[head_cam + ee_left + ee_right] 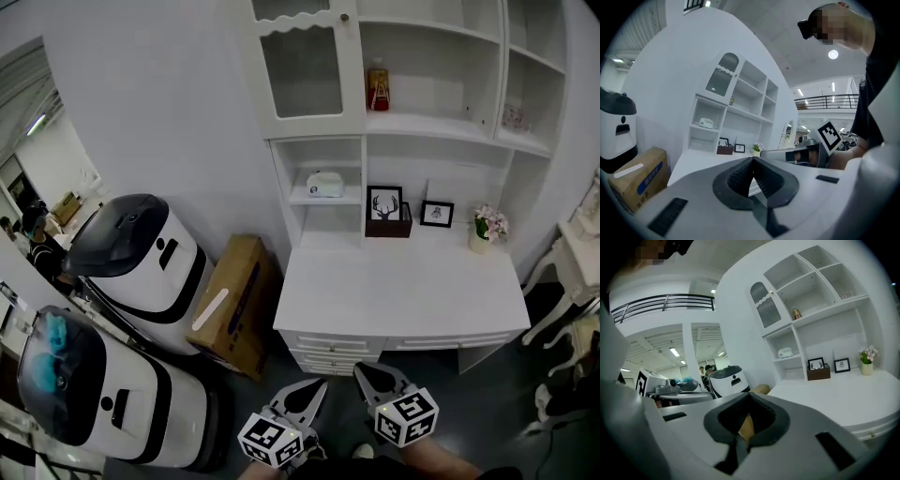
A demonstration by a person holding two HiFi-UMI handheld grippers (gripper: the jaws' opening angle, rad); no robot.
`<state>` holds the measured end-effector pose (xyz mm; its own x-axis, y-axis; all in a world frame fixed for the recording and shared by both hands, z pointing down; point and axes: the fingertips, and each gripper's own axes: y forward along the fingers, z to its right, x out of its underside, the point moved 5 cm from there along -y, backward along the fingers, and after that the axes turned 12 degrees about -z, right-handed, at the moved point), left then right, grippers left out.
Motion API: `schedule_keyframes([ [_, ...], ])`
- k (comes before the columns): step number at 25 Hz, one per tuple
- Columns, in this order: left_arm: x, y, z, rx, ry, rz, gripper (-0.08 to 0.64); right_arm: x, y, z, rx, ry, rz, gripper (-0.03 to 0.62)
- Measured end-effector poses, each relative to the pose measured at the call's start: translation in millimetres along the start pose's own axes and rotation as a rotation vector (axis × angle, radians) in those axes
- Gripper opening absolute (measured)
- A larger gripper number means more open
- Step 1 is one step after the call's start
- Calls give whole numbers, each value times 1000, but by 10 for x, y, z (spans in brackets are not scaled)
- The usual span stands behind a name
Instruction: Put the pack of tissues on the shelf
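You hold your left gripper [319, 389] and right gripper [366, 374] low at the frame's bottom edge, each with its jaws pressed together on nothing. The pack of tissues [325, 184] lies on the small shelf [314, 200] just above centre, over the white desk [403, 291].

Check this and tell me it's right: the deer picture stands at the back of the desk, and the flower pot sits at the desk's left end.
One thing is wrong. The flower pot sits at the right end of the desk, as the head view shows. The deer picture does stand at the back of the desk.
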<state>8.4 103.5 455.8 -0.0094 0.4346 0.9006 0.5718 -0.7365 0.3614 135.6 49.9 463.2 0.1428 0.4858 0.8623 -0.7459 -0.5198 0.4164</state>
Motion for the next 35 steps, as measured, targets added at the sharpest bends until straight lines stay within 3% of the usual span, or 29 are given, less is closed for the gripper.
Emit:
schedule_keyframes([
  [18, 225, 70, 521, -11, -11, -11, 3, 344, -473, 134, -18, 16, -20, 3],
  [35, 283, 116, 531, -13, -6, -49, 3, 485, -513, 198, -16, 57, -23, 3],
])
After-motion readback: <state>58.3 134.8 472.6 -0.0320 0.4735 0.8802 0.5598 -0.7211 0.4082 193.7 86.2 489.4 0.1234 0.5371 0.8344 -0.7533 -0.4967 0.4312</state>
